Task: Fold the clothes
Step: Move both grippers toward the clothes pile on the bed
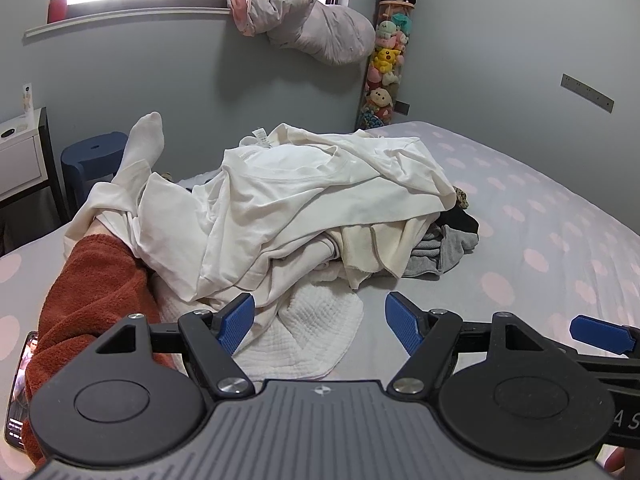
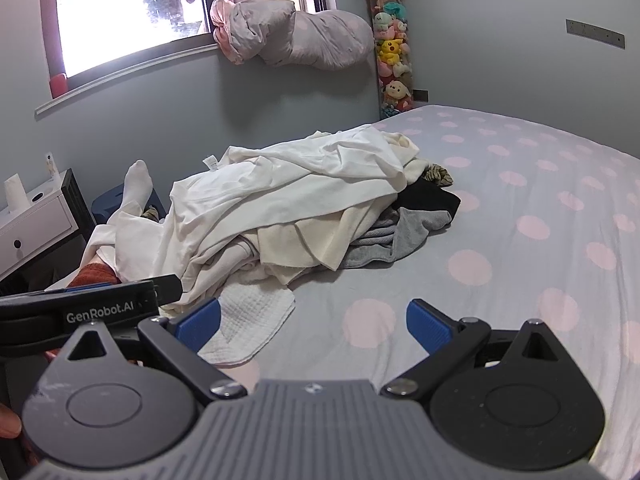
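Note:
A heap of clothes [image 1: 304,204] lies on the bed: white shirts on top, cream pieces under them, grey and black garments [image 1: 448,244] at its right. A white waffle cloth [image 1: 316,332] sticks out at the near edge. My left gripper [image 1: 320,322] is open and empty, just above that cloth. The heap also shows in the right wrist view [image 2: 288,204]. My right gripper [image 2: 314,322] is open and empty over the bedsheet, with the waffle cloth [image 2: 248,320] by its left finger. The left gripper's body [image 2: 88,312] shows at its left.
The bed [image 2: 520,240] has a grey sheet with pink dots. A leg in a rust-coloured robe [image 1: 96,292] and white sock [image 1: 144,140] lies left of the heap. A phone [image 1: 20,384] lies at the near left. A white nightstand [image 2: 36,216] and blue stool [image 1: 92,156] stand beside the bed.

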Action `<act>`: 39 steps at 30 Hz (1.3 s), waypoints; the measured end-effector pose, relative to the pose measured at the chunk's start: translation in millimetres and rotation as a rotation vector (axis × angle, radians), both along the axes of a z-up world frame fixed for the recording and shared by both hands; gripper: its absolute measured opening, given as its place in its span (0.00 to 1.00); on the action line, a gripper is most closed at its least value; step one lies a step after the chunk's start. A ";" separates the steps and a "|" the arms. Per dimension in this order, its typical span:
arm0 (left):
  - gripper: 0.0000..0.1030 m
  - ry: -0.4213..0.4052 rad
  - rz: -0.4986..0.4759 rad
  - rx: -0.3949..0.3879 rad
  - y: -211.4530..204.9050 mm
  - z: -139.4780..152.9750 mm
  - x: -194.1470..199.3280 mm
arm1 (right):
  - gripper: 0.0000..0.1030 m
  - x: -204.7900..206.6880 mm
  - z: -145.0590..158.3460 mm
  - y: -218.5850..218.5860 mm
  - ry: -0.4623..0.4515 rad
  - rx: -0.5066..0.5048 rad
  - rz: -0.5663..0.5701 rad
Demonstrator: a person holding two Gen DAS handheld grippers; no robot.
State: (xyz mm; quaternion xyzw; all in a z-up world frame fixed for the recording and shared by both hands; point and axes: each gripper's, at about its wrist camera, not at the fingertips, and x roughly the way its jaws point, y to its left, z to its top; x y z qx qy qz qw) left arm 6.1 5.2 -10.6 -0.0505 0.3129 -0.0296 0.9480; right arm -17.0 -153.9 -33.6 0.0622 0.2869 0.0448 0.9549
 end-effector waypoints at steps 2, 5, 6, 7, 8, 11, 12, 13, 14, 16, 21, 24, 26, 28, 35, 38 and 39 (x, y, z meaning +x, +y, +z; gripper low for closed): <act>0.69 0.002 0.001 0.000 0.0 -0.2 0.1 | 0.97 0.3 -0.1 -0.1 0.001 0.001 0.000; 0.68 0.004 0.001 0.001 -0.1 -0.5 0.1 | 0.97 0.3 0.3 0.4 0.002 0.002 0.000; 0.68 0.005 0.001 0.000 0.0 -0.5 0.1 | 0.97 0.3 0.3 0.3 0.002 0.003 0.000; 0.68 0.005 0.001 0.000 0.0 -0.5 0.0 | 0.97 0.3 0.3 0.3 0.002 0.003 -0.001; 0.68 0.005 0.002 0.002 -0.4 -0.5 -0.2 | 0.97 0.3 0.1 0.3 0.002 0.003 0.000; 0.68 0.005 0.002 0.004 -1.0 -0.9 -0.2 | 0.97 0.0 -0.6 -0.2 0.002 0.004 0.000; 0.68 0.005 0.002 0.005 -1.2 -0.9 -0.3 | 0.97 -0.1 -0.7 -0.5 0.001 0.004 0.000; 0.68 0.004 0.002 0.006 -1.4 -1.0 -0.3 | 0.97 -0.1 -0.8 -0.7 0.001 0.004 0.001; 0.68 0.004 0.002 0.007 -1.6 -1.2 -0.2 | 0.97 0.2 -1.0 -0.8 0.001 0.004 0.001; 0.68 0.005 0.002 0.007 -1.8 -1.6 -0.1 | 0.97 0.6 -1.2 -1.0 0.002 0.003 0.001; 0.68 0.007 0.000 0.010 -2.3 -1.8 0.0 | 0.97 0.5 -1.6 -0.7 0.004 0.004 0.001; 0.68 0.010 -0.002 0.009 -2.3 -1.9 0.4 | 0.97 0.3 -1.8 -1.1 0.004 0.004 0.000; 0.68 0.011 -0.004 0.005 -2.0 -1.9 0.8 | 0.97 0.3 -1.9 -1.1 0.002 0.003 0.001; 0.68 0.010 -0.007 0.003 -1.8 -1.9 1.1 | 0.97 0.3 -2.4 -1.4 0.000 0.004 0.000; 0.68 -0.006 -0.017 0.014 -3.6 -1.6 1.5 | 0.97 2.1 -3.4 -2.0 -0.011 -0.005 -0.005; 0.68 -0.034 -0.031 0.028 -5.1 0.4 1.0 | 0.97 1.4 -2.4 -1.9 -0.039 -0.025 -0.001; 0.69 -0.051 -0.039 0.036 -5.9 1.9 -0.1 | 0.97 0.2 -1.3 -2.2 -0.061 -0.038 0.006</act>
